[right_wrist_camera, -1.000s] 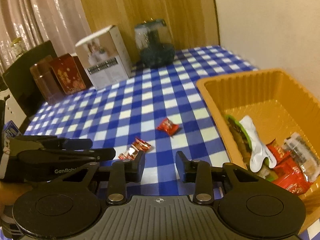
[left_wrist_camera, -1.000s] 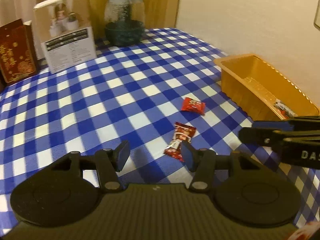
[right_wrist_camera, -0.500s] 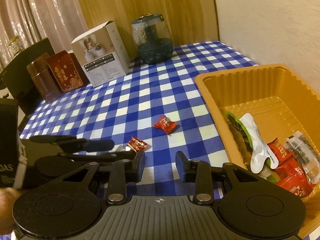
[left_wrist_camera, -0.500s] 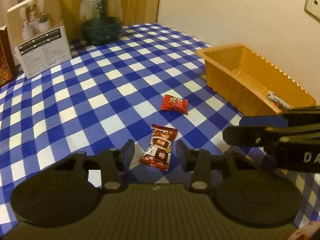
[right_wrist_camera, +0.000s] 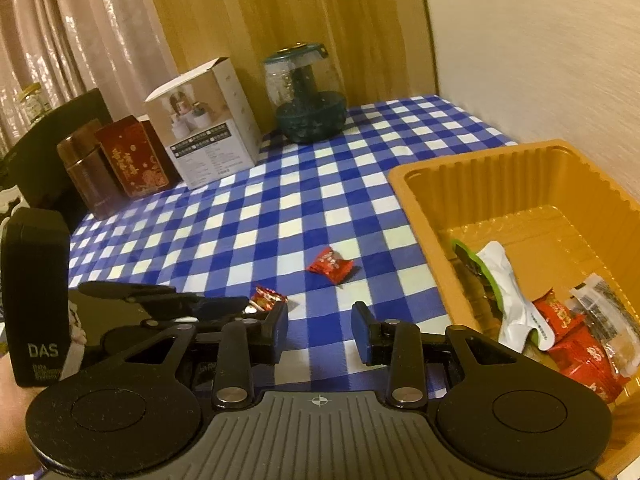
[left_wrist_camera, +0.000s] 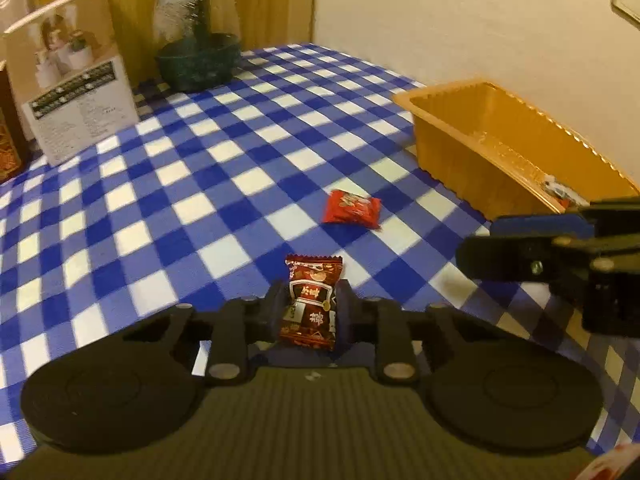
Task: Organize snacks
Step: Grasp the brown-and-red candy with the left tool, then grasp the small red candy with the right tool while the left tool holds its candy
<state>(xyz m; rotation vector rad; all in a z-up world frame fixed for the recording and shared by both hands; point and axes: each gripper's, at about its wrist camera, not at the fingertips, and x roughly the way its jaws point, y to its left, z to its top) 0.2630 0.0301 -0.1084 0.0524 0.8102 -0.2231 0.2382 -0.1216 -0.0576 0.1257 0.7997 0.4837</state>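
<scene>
My left gripper [left_wrist_camera: 310,314] is shut on a dark red candy wrapper [left_wrist_camera: 314,300], low over the blue checked tablecloth [left_wrist_camera: 200,168]; the candy also shows in the right wrist view [right_wrist_camera: 267,300]. A bright red candy [left_wrist_camera: 352,208] lies on the cloth beyond it, and shows in the right wrist view [right_wrist_camera: 331,266]. The orange tray [left_wrist_camera: 452,136] stands at the right, and holds several snack packets [right_wrist_camera: 560,320]. My right gripper [right_wrist_camera: 320,334] is open and empty, above the cloth beside the tray's [right_wrist_camera: 416,216] left wall.
A white product box [right_wrist_camera: 204,124], a glass jar with a green base [right_wrist_camera: 308,96], a red tin [right_wrist_camera: 134,156] and a brown canister [right_wrist_camera: 86,168] stand along the back. The wall runs close behind the tray.
My left gripper moved forward over the dark red candy and shut on it. The right gripper stayed open and barely moved.
</scene>
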